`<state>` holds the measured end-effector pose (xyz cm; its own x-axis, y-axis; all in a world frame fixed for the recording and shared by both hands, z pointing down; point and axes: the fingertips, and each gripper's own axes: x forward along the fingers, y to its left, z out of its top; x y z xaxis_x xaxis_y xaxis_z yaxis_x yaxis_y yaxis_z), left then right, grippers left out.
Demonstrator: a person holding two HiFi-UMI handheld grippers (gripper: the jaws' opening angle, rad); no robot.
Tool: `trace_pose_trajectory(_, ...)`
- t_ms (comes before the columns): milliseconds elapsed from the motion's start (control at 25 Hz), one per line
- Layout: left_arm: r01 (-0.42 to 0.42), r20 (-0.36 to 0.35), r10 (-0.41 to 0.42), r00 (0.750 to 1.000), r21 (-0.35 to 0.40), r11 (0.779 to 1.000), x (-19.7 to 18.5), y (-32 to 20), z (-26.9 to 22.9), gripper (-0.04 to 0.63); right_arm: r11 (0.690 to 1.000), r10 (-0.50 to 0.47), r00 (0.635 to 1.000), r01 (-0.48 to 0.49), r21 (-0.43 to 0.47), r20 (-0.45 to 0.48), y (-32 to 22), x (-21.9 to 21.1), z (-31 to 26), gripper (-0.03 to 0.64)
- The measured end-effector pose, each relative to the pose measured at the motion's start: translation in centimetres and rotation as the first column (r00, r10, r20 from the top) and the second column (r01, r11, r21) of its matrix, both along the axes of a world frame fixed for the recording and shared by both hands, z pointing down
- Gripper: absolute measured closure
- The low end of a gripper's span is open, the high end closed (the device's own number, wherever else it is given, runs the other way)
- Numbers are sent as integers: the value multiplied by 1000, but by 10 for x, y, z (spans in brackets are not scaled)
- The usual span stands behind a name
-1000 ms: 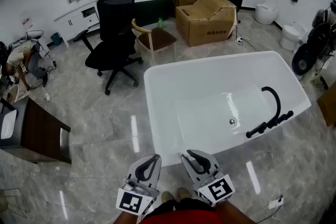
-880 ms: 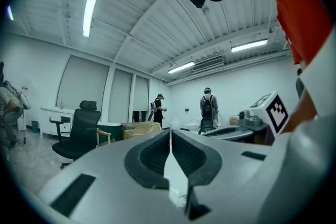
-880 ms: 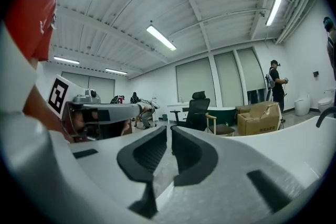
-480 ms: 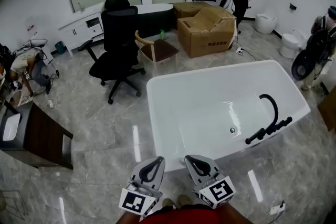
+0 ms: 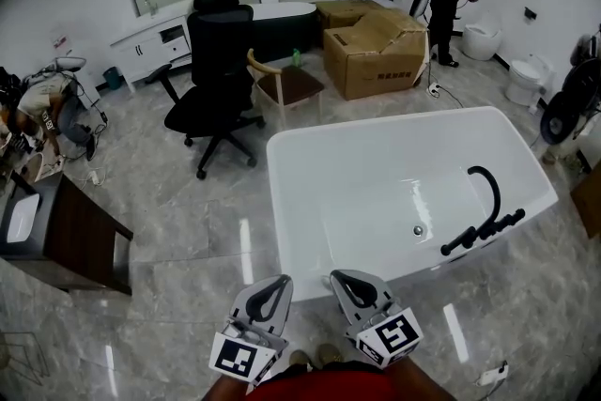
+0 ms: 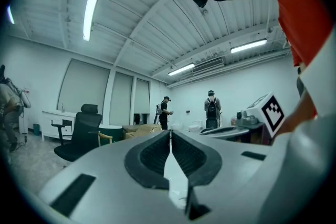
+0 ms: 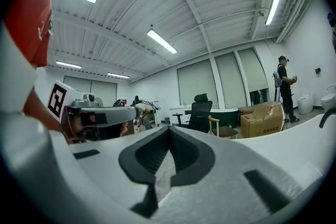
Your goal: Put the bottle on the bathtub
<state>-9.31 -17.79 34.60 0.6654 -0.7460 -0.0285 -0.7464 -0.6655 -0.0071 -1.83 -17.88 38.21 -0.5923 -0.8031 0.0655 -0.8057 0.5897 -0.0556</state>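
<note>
Bottle (image 5: 297, 57) upright, long axis vertical | beside chair (image 5: 291, 85) | bathtub (image 5: 394, 123) well apart

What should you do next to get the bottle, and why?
Probably walk forward round the left end of the bathtub toward the wooden chair, where a small green bottle seems to stand. The left gripper and right gripper are both shut with nothing between their fingers, and the bottle looks far out of reach across the floor.
</note>
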Motion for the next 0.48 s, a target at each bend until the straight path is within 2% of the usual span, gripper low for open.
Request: trace_pose_trajectory(480, 6, 3, -6, 1000, -6, 1000, -1, 3, -2, 578, 1000, -1, 1000, 1, -4, -5, 6, 0, -2, 612)
